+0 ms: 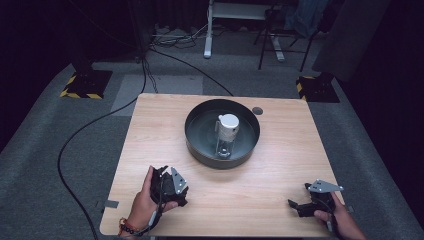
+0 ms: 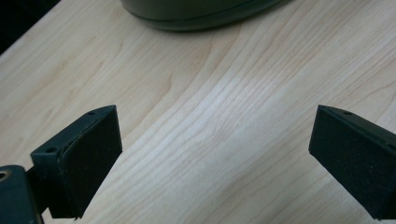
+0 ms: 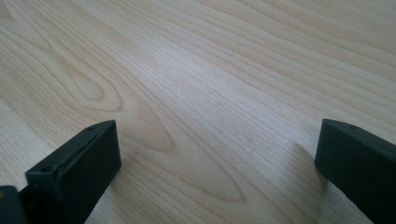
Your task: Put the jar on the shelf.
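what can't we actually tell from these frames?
- Bottle contents: high view, too small, glass glare.
- Basin: left gripper view, cut off by top edge; bottle out of frame.
- Left tool jaws: high view, hidden under hand and plate.
- Dark disc on table: too small to identify.

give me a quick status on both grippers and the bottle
Left gripper and right gripper both open, empty, low over the near table. Bottle with white cap stands in the dark round basin. Path to basin unobstructed.
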The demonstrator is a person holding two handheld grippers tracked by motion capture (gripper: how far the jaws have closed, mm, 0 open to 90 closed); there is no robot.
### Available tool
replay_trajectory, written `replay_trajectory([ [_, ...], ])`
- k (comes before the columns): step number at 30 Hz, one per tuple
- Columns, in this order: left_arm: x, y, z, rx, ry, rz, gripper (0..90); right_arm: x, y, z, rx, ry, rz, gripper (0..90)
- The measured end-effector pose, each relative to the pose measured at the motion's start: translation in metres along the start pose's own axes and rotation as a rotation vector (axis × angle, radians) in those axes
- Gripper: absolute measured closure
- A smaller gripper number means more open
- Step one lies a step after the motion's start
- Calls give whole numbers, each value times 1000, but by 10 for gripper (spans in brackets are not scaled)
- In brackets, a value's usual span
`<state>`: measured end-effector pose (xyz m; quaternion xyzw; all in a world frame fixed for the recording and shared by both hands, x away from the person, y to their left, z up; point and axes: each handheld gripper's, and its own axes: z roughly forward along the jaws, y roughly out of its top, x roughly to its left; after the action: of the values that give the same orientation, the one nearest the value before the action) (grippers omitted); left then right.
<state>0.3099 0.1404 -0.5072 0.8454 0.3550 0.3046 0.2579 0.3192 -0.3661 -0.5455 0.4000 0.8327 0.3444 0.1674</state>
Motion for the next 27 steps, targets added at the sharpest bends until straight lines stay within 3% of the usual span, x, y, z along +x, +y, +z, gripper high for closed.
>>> replay_trajectory([
  [10,7,-25,3,23,3,-78,32,0,0,0,0,0,0,2],
  [14,9,-35,5,48,-28,-124,35,0,0,0,0,0,0,2],
  [27,23,-61,8,34,-122,-347,24,0,0,0,0,0,0,2],
])
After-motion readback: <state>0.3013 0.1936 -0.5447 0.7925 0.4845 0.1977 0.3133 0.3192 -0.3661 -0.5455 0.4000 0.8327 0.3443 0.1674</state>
